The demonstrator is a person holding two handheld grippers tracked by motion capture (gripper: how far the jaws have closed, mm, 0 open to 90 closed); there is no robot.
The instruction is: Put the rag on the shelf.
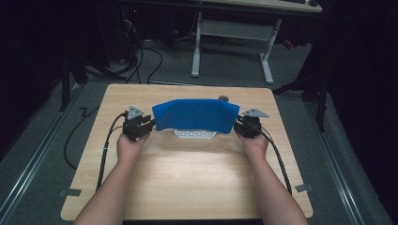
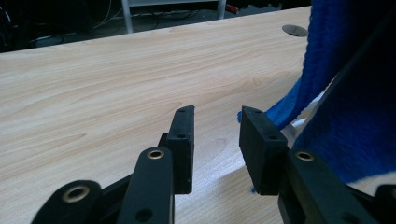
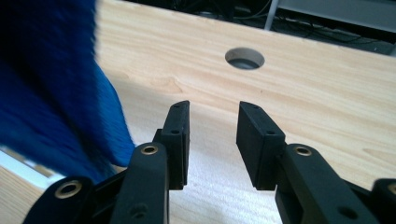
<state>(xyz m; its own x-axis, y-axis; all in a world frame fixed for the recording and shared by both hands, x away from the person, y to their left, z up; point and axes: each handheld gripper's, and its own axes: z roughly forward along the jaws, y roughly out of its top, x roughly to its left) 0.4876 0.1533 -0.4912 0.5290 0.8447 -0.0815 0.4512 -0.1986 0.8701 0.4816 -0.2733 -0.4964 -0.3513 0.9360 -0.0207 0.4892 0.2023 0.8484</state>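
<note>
A blue cloth (image 1: 196, 115) lies spread over a white object (image 1: 195, 134) at the middle of the wooden table (image 1: 187, 173); only the object's front edge shows. My left gripper (image 1: 149, 124) is at the cloth's left end and my right gripper (image 1: 238, 124) at its right end. In the left gripper view the gripper (image 2: 217, 135) is open with bare table between its jaws, and the cloth (image 2: 345, 93) hangs just to the right over the white object (image 2: 303, 119). In the right gripper view the gripper (image 3: 212, 135) is likewise open, with the cloth (image 3: 46, 93) to its left.
A round cable hole (image 1: 224, 98) sits in the table just behind the cloth, also seen as the hole (image 3: 244, 58) ahead of the right jaws. A white desk frame (image 1: 232, 35) stands on the floor beyond the table. Cables (image 1: 105, 150) trail from the grippers.
</note>
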